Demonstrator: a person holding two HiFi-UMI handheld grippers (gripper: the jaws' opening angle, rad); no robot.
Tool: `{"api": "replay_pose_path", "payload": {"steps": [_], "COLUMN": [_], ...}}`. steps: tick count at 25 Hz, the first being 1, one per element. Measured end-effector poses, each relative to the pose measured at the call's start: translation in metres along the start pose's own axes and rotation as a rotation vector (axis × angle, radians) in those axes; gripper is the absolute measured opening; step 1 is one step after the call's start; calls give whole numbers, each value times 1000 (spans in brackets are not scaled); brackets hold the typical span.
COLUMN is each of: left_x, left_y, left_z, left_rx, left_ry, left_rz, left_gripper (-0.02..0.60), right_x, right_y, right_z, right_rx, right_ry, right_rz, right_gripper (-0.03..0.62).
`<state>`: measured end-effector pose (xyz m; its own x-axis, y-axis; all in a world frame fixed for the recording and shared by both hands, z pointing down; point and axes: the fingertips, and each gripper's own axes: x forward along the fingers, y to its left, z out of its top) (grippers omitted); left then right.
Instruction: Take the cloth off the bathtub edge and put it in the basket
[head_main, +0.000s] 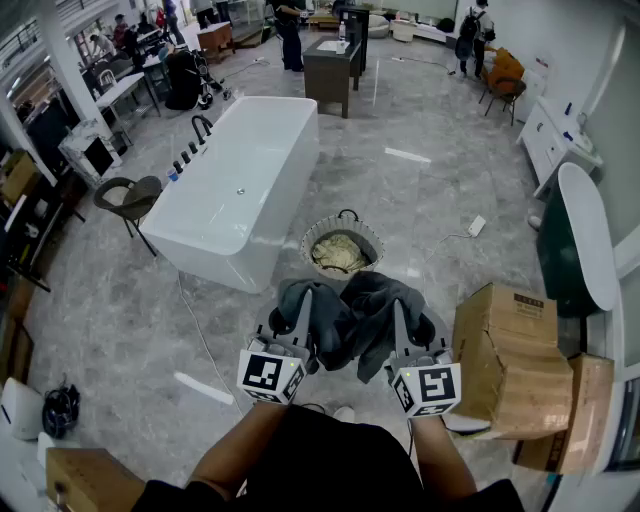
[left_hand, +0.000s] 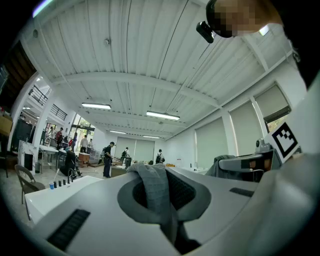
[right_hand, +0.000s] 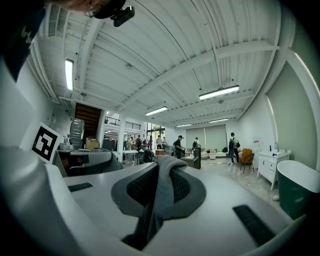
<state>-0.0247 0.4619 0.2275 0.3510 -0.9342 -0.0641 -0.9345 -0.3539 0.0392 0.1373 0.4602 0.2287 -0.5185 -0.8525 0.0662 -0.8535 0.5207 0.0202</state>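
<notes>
Pinching one fold each, the clenched fingers (left_hand: 70, 227) of the left gripper (head_main: 303, 303) and right gripper (head_main: 398, 312) hold the cloth (head_main: 352, 320) up, just short of the basket (head_main: 377, 238). Carry it over the rim and release both together.

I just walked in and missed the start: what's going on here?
A person holds a gripper in each hand; the left gripper and the right gripper are both shut on one dark grey cloth, bunched between them. The cloth is already off the white bathtub but not yet in the basket, which stands on the floor by the tub's near end, just ahead of the grippers, with a beige bundle inside.
</notes>
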Motion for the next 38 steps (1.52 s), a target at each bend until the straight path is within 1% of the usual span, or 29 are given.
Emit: {"api": "replay_pose_path", "payload": {"steps": [4,5,8,9,12,16,23,27,33,35,38], "left_x": [0,-1,-1,0,3,16,63,91,136,154,180], "left_y": [-6,-7,-14,-17,-21,-11,2,17,44,56,78], "left_z": [-1,-1,-2,-3,-4,-1,19,26,43,51,59], "left_rx": [14,1,-89,-101,-87,-57,-29,-58,-101,-93,-57], "left_ry": [-13,-17,-23,-21,-8,-8,-48,-60,-83,-99,-124], "left_rz": [10,15,24,24,19,16,-39,-68,-126,-143,-163], "left_gripper": [23,23,23,23,23,23,23,23,23,23,23], "right_x": [-7,-9,-14,-15,-9,7,45,75,125,142,170], "right_y": [-4,-5,-8,-9,-7,-11,-30,-41,-58,-64,-70], "right_z": [1,2,6,7,8,11,24,34,55,64,76], "right_rx": [-3,0,5,5,2,-8,-20,-32,-18,-24,-34], "right_ry": [-27,-35,-62,-67,-61,-58,-67,-62,-74,-81,-97], "right_rz": [10,18,42,50,68,67,47,32,-18,-31,-49], "right_gripper": [38,38,38,38,38,38,38,38,38,38,38]}}
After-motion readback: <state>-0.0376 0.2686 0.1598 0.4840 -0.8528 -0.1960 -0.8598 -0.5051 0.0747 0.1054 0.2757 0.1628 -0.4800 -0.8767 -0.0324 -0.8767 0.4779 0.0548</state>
